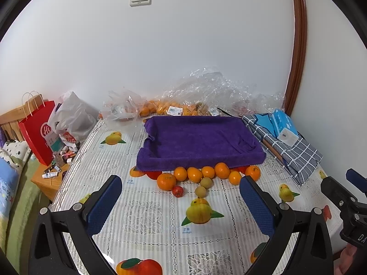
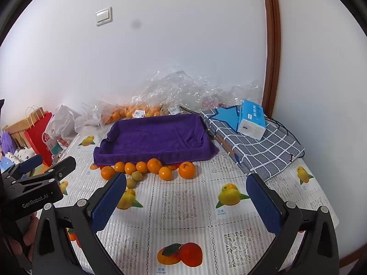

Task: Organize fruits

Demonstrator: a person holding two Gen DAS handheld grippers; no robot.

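Several oranges [image 1: 194, 174] lie in a row on the table along the front edge of a tray lined with a purple towel [image 1: 199, 137]. Two small green-brown fruits [image 1: 206, 182] and one small red fruit [image 1: 177, 191] lie just in front of them. The same oranges [image 2: 154, 165] and tray [image 2: 156, 137] show in the right wrist view. My left gripper [image 1: 181, 204] is open and empty, hovering short of the fruit. My right gripper [image 2: 187, 202] is open and empty, to the right of the fruit row. Each gripper shows at the edge of the other's view.
Clear plastic bags [image 1: 206, 91] with more oranges lie behind the tray against the wall. A folded checked cloth [image 1: 286, 146] with a blue tissue pack [image 1: 284, 126] lies right of the tray. A red paper bag [image 1: 36, 133] and a grey bag stand at the left. The tablecloth [image 1: 146, 217] has printed fruit pictures.
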